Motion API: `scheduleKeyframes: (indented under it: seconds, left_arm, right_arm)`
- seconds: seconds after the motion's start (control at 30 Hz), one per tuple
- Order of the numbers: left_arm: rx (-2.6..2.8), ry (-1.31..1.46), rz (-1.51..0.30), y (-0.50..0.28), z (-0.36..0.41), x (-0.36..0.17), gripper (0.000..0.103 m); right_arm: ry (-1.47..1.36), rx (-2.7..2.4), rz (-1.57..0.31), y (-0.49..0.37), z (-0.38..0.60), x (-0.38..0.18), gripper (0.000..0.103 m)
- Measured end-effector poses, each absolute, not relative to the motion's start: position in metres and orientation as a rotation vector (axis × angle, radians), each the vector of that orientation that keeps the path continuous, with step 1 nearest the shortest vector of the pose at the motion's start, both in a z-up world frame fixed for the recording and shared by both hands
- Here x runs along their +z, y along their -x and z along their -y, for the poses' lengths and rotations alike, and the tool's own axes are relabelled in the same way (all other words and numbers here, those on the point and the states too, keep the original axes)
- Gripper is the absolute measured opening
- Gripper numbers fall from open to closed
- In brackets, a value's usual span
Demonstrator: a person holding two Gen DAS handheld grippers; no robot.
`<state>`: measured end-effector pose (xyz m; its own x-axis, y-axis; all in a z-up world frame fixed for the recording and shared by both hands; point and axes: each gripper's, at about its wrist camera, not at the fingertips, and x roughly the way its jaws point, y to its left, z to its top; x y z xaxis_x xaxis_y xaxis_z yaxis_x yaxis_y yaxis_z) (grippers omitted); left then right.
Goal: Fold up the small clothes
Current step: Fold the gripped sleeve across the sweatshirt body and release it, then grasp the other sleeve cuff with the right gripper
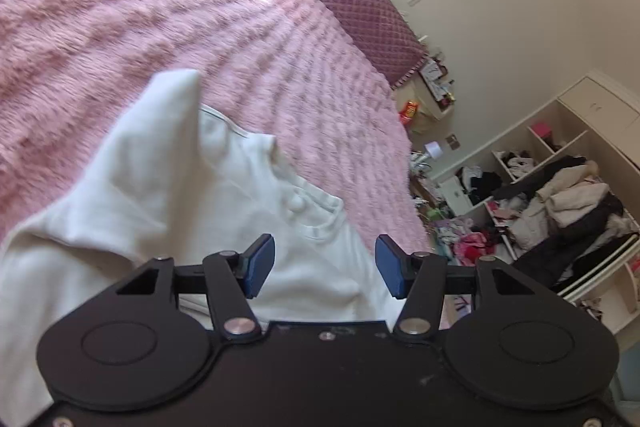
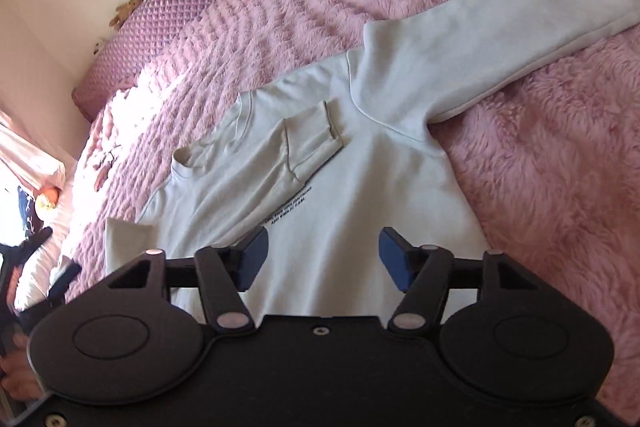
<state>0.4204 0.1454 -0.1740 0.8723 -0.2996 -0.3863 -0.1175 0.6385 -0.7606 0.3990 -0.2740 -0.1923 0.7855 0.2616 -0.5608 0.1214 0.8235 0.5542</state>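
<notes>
Left wrist view: we see the left hand-held gripper (image 1: 325,267) with jaws apart and nothing between them, hovering over the white sweatshirt (image 1: 168,187), which lies on the pink fuzzy blanket (image 1: 120,7) of the bed; collar area sits just ahead of the pads. Right wrist view: right hand-held gripper (image 2: 324,259) also spread wide and empty, above the sweatshirt's chest; one sleeve (image 2: 280,155) lies folded across the body, the other sleeve (image 2: 500,39) stretches out flat onto the blanket. We judge the fabric soft, light and limp, likely dragging on the plush pile. Best grab looks like the outstretched sleeve's cuff or seam edge, pinching one layer.
</notes>
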Motion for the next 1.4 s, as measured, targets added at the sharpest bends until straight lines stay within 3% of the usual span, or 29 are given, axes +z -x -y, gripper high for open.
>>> scheduleKeyframes:
  seconds: [0.2, 0.33, 0.4, 0.43, 0.57, 0.77, 0.93, 1.0, 1.1, 1.23, 1.3, 1.33, 1.37, 1.4]
  left_arm:
    - [0.057, 1.014, -0.533, -0.389, -0.217, -0.224, 0.055]
    - [0.09, 1.046, -0.577, -0.395, -0.223, -0.248, 0.055]
    - [0.1, 1.067, -0.593, -0.399, -0.222, -0.256, 0.055]
    - [0.096, 1.076, -0.592, -0.399, -0.222, -0.255, 0.055]
    - [0.094, 1.041, -0.575, -0.406, -0.215, -0.253, 0.055]
    - [0.096, 1.033, -0.579, -0.411, -0.2, -0.238, 0.055]
    - [0.028, 0.986, -0.528, -0.42, -0.189, -0.221, 0.057]
    - [0.043, 0.966, -0.554, -0.431, -0.188, -0.225, 0.057]
    - [0.084, 0.924, -0.635, -0.446, -0.189, -0.241, 0.057]
    - [0.074, 0.853, -0.662, -0.452, -0.185, -0.248, 0.06]
    - [0.08, 0.829, -0.67, -0.452, -0.181, -0.244, 0.06]
    - [0.084, 0.826, -0.678, -0.451, -0.18, -0.24, 0.06]
    - [0.086, 0.821, -0.687, -0.45, -0.177, -0.234, 0.06]
    - [0.081, 0.817, -0.695, -0.448, -0.175, -0.228, 0.06]
  right_arm:
    - [-0.819, 0.059, -0.683, -0.474, 0.267, -0.227, 0.058]
    - [-0.931, -0.034, -0.652, -0.501, 0.256, -0.243, 0.059]
    - [-0.942, -0.019, -0.63, -0.505, 0.253, -0.233, 0.019]
    - [-0.955, 0.002, -0.626, -0.504, 0.255, -0.225, 0.006]
    - [-0.912, 0.012, -0.485, -0.472, 0.274, -0.191, 0.006]
    - [-0.872, -0.102, -0.643, -0.465, 0.309, -0.23, 0.008]
    - [-0.837, -0.113, -0.587, -0.448, 0.306, -0.23, 0.008]
    - [-0.81, -0.182, -0.578, -0.441, 0.303, -0.221, 0.016]
    - [-0.734, -0.191, -0.502, -0.434, 0.294, -0.201, 0.016]
    - [-0.661, 0.016, -0.492, -0.45, 0.277, -0.198, 0.044]
    - [-0.66, -0.004, -0.569, -0.466, 0.276, -0.209, 0.044]
    - [-0.676, -0.038, -0.622, -0.472, 0.28, -0.218, 0.04]
    - [-0.706, -0.049, -0.639, -0.473, 0.287, -0.222, 0.028]
    - [-0.757, -0.035, -0.633, -0.465, 0.298, -0.224, 0.027]
